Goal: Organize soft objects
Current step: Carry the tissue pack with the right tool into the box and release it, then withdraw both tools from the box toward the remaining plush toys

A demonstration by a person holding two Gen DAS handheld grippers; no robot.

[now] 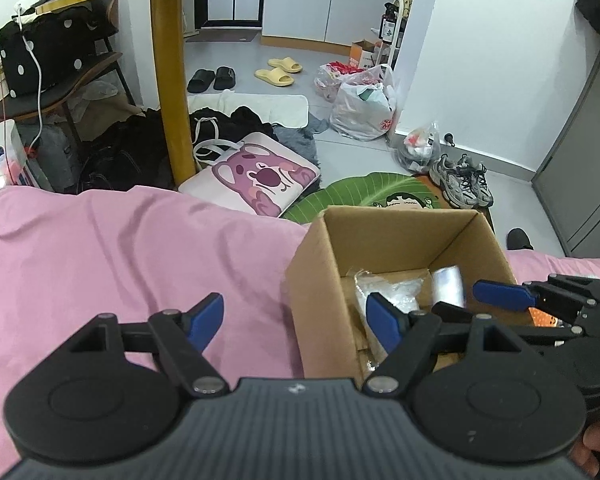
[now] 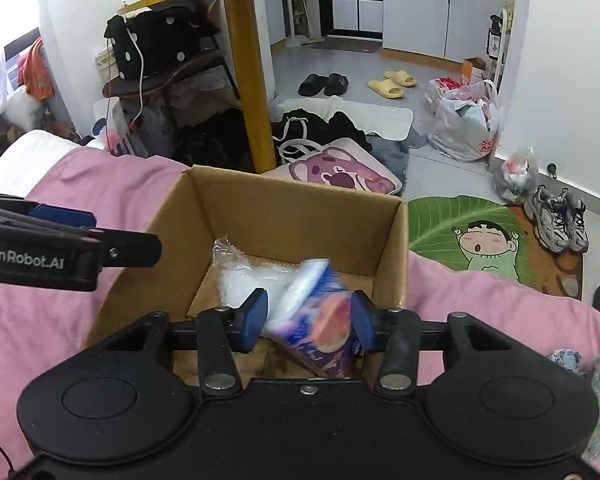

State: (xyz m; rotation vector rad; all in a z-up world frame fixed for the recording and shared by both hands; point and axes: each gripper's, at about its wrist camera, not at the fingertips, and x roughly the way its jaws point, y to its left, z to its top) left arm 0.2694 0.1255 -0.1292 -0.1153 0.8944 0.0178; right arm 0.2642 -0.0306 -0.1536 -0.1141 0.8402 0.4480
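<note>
**Kid:** While your right gripper (image 2: 309, 322) hangs over the box, what is it holding?

**Me:** A soft blue and purple packet (image 2: 320, 320). It sits between my 2 blue pads, with the right pad on it. It looks blurry, so I cannot tell if the left pad presses it or if it is slipping out. Its long side tilts, top leaning left, bottom near me.

**Kid:** Where does it go?

**Me:** I think straight down. The cardboard box (image 2: 284, 216) is open right under it, so my right hand is the nearer one. The box has stiff, flat brown walls.

**Kid:** What is inside already?

**Me:** A crinkly clear plastic bag (image 2: 240, 276) with something white in it, just behind the packet.

**Kid:** And your left gripper (image 1: 296, 322)?

**Me:** It is spread wide and holds nothing. It straddles the box's left wall, 1 pad over the pink sheet, 1 over the box.

**Kid:** What is the box on?

**Me:** A soft, wrinkly pink sheet (image 1: 120, 248). Farther off, on the floor, lies a green leaf mat (image 2: 460, 220).
</note>
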